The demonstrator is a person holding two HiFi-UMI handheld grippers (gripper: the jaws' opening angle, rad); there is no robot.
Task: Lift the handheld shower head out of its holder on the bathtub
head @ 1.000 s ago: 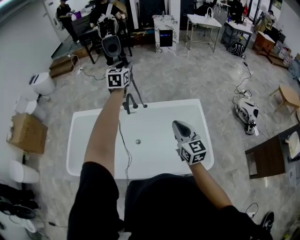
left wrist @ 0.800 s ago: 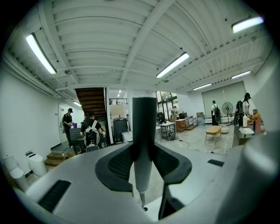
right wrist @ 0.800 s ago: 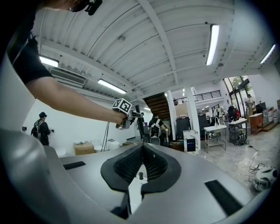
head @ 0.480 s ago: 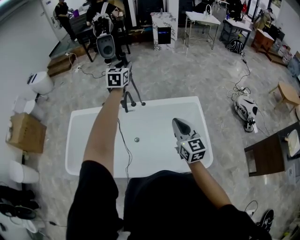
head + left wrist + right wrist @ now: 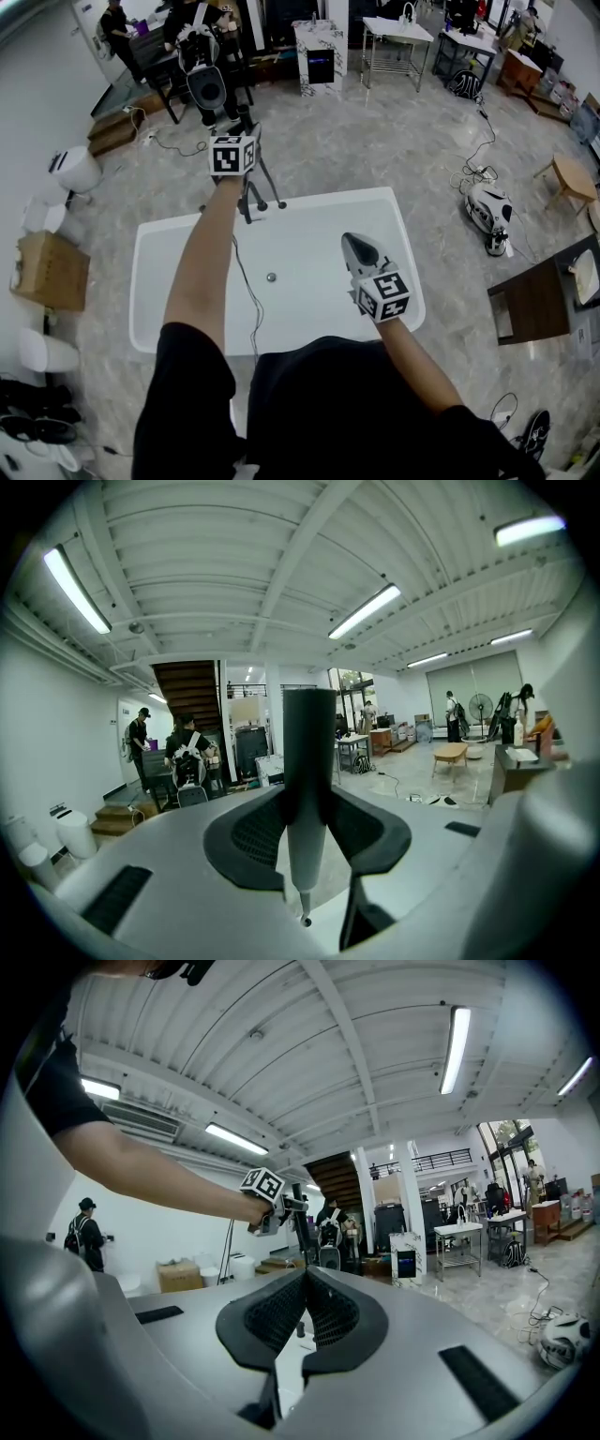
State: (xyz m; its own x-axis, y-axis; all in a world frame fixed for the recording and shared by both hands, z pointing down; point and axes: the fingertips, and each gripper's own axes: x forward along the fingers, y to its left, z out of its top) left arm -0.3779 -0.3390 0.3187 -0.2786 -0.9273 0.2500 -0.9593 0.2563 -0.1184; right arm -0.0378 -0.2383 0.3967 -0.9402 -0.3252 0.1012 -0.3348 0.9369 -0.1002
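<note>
The left gripper (image 5: 307,850) fingers clamp the shower head (image 5: 310,752) at the bathtub's (image 5: 169,244) far rim, apparently lifted clear, while the right gripper (image 5: 302,1312) fingers are closed and empty.

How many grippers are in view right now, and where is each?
2. The left gripper is by the bathtub's far rim, shut on the shower handle. The right gripper hangs over the bathtub's near right side, shut and empty. None seems hidden.

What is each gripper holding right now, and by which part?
Left gripper is clamped on the handheld shower head, gripping its slim upright handle on the lower half. Right gripper is shut and empty.
</note>
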